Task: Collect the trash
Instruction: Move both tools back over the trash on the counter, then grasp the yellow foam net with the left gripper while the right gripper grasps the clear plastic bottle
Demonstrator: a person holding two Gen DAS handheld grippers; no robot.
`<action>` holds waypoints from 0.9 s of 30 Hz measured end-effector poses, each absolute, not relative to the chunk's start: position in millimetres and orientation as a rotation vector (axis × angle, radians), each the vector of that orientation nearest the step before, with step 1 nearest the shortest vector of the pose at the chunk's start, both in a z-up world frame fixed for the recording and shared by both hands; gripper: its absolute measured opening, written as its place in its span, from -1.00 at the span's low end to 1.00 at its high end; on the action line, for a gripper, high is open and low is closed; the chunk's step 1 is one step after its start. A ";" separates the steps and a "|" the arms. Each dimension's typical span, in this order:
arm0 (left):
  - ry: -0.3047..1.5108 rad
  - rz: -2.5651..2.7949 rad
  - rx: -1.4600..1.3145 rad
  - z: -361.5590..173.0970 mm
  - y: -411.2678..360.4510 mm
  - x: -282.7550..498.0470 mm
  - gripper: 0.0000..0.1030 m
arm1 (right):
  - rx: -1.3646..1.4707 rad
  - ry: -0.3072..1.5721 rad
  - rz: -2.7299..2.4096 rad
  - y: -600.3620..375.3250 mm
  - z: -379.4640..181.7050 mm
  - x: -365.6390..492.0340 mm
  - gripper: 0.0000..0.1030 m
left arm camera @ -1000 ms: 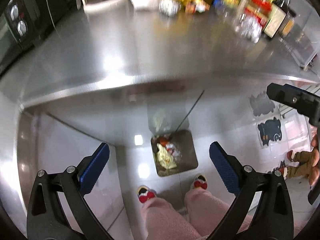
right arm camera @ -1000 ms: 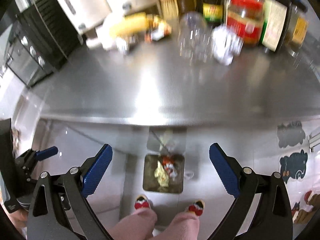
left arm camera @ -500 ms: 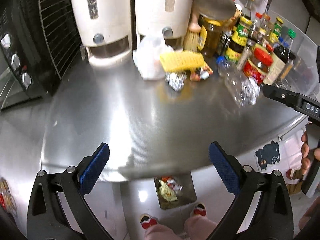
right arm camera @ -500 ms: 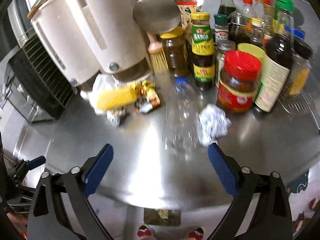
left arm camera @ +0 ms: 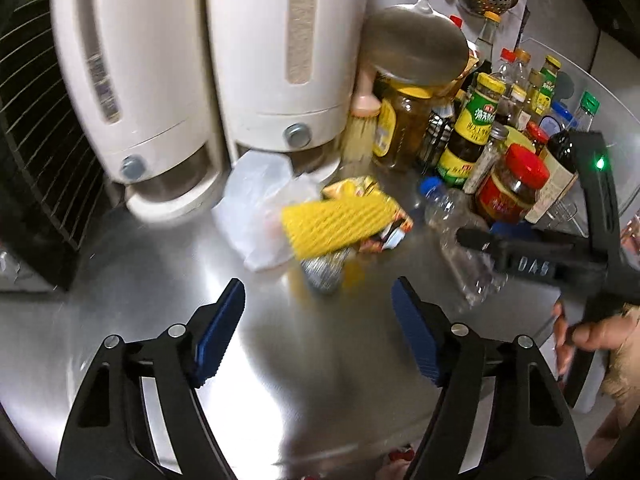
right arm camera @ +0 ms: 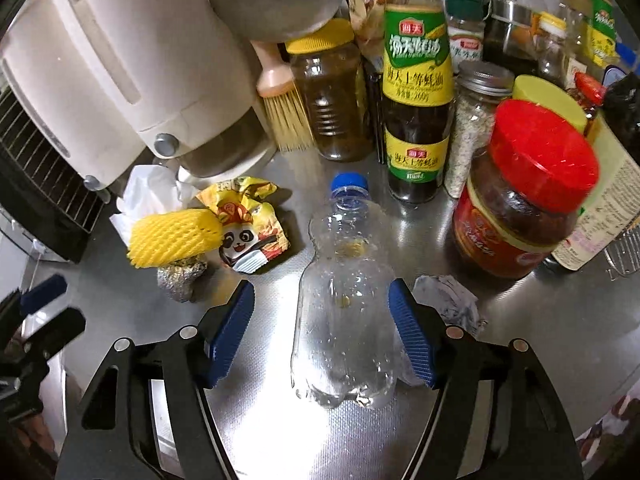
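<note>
Right gripper (right arm camera: 322, 332): fingers part-open and just been closing. The clear plastic bottle (right arm camera: 344, 304) lies on its side between them, blue cap pointing away. The right pad sits at the bottle's flank, the left pad stands off with bare steel showing; no grip yet.

Left gripper (left arm camera: 318, 330): fingers also part-open and just been closing, nothing between them but bare tabletop (left arm camera: 280, 392). It faces the foil ball (left arm camera: 322, 274), which lies just ahead.

Change: a second ago both cameras looked down past the tabletop edge at a floor bin holding wrappers; now both are up over the tabletop, close to the remaining litter. Judgement: one drop-off is done and the next pickup is starting, bottle for the right, foil ball or net for the left.

Beyond the foil ball: yellow foam net (left arm camera: 338, 220) resting over it, a crumpled snack wrapper (right arm camera: 248, 228) beside, white plastic bag (left arm camera: 256, 204) behind. A second crumpled foil piece (right arm camera: 448, 304) lies just right of the bottle.

Far: red-lidded jar (right arm camera: 524, 196), sauce bottles, brush, two white dispensers (left arm camera: 192, 60). These are not trash; the jar stands near the bottle, so the lift needs care.
</note>
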State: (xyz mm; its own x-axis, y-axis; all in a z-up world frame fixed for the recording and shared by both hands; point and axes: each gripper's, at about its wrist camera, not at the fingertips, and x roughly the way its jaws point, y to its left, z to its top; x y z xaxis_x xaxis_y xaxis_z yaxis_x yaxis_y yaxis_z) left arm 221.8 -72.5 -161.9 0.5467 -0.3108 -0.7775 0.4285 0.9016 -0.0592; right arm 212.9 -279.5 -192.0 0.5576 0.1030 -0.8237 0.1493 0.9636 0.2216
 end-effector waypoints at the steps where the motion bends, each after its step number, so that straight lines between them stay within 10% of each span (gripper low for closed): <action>1: 0.891 -0.447 0.144 -162.8 -76.4 226.9 0.38 | 0.284 0.986 -0.025 -279.7 -193.2 214.8 0.37; 20: 0.951 -0.499 0.299 -203.9 -126.2 292.2 0.38 | 0.311 1.068 0.008 -272.6 -223.7 242.1 0.36; 27: 0.979 -0.490 0.291 -214.5 -125.0 303.3 -0.19 | 0.282 1.078 0.010 -265.8 -229.5 252.4 0.32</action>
